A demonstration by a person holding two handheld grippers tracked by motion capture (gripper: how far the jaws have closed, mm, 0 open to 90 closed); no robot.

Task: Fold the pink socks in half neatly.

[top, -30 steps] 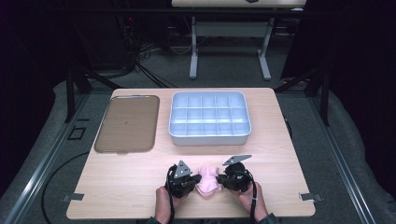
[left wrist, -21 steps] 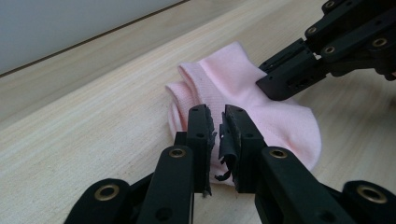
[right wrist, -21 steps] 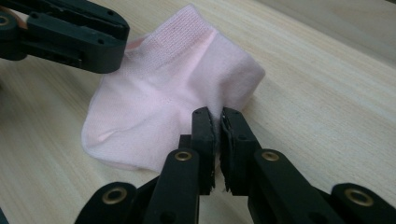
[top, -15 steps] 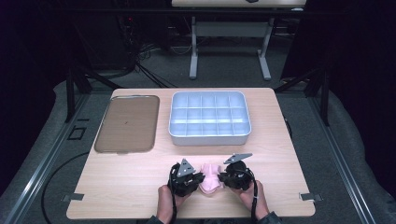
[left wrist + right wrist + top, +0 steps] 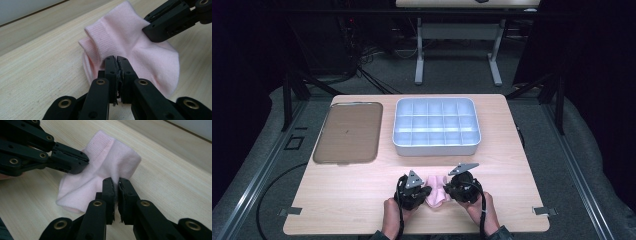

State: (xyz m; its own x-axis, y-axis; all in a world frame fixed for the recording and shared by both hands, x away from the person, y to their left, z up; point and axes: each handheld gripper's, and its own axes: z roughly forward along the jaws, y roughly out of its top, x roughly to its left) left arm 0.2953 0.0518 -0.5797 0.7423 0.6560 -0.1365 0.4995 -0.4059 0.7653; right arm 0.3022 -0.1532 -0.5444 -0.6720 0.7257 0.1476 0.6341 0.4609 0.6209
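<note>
Brown tray: lies flat at the far left of the bench, just beside the compartment box, with nothing on it.
Grey-blue box: sits right of the tray near the far edge of the bench; its grid of compartments looks bare.
Left gripper: held in the person's left hand at the near edge of the bench, pointing right toward the sock; a grey three-cornered plate sits on top.
Left fingers: pressed together on a fold of the sock's near edge, pink cloth pinched between the pads, as the left gripper view shows.
Pink sock: lies bunched on the bench between the two grippers, at the near middle; its ribbed cuff stands folded up in the left gripper view.
Right gripper: held in the right hand, pointing left into the sock, its plate tilted up.
Right fingers: nearly closed, gripping a pleat of the sock at its edge, in the right gripper view.
</note>
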